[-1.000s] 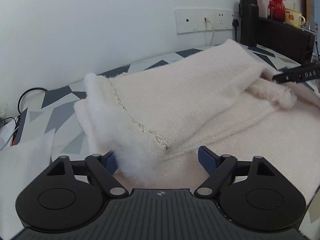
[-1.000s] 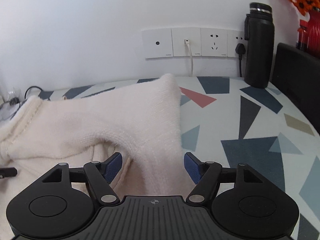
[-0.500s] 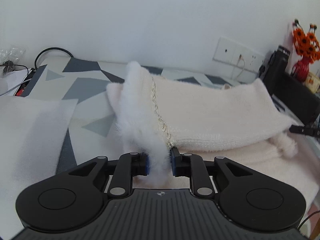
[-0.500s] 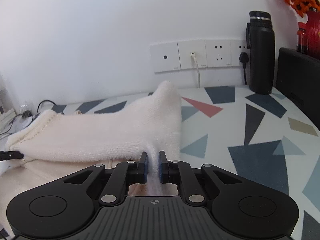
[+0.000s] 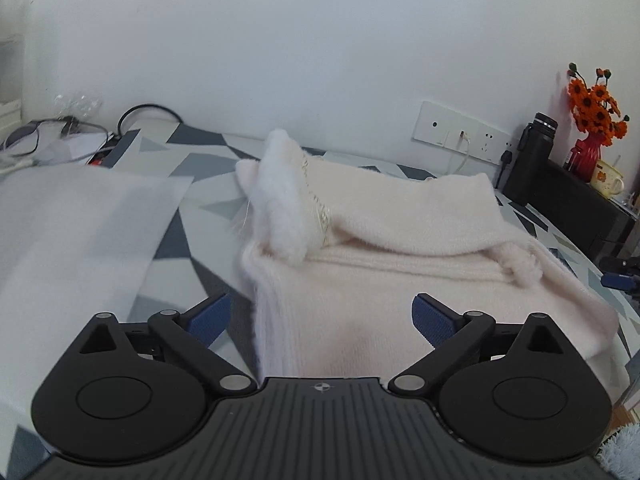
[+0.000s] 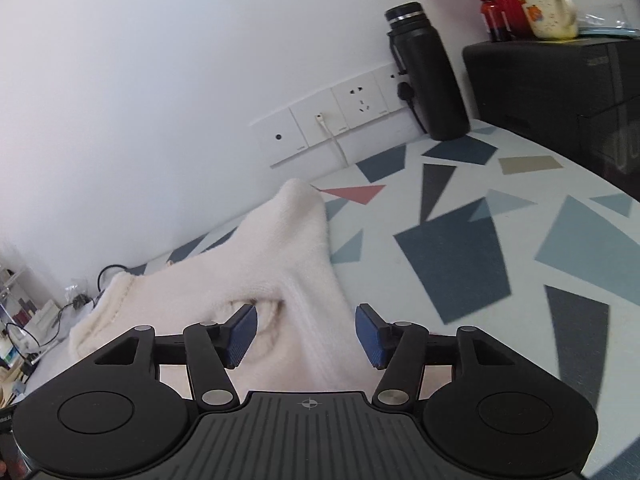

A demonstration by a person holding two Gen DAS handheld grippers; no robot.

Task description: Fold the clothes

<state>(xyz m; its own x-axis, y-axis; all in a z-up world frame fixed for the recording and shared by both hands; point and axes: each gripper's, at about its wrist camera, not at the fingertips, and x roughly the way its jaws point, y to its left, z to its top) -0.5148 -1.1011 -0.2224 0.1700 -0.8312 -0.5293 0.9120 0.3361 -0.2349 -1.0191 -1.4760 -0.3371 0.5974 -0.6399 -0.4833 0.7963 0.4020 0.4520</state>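
A cream knit sweater lies folded on the patterned table, its fluffy white collar and thin chain trim at the left end. My left gripper hovers over the sweater's near left edge, jaws opening wide, and its pads touch no fabric. In the right wrist view the sweater runs from a peaked corner down to my right gripper. Its jaws are opening with a ridge of fabric between the blue pads, which do not press it. The right gripper's tip shows at the far right of the left wrist view.
A white sheet covers the table's left part, with cables behind it. By the wall sockets stands a black bottle. A black box carries a red vase and a mug. Patterned tabletop lies right of the sweater.
Half a second ago both grippers were shut on sweater fabric. Both have since let go, opened and drawn back, and the fabric now rests on the folded sweater. The right view has rolled.
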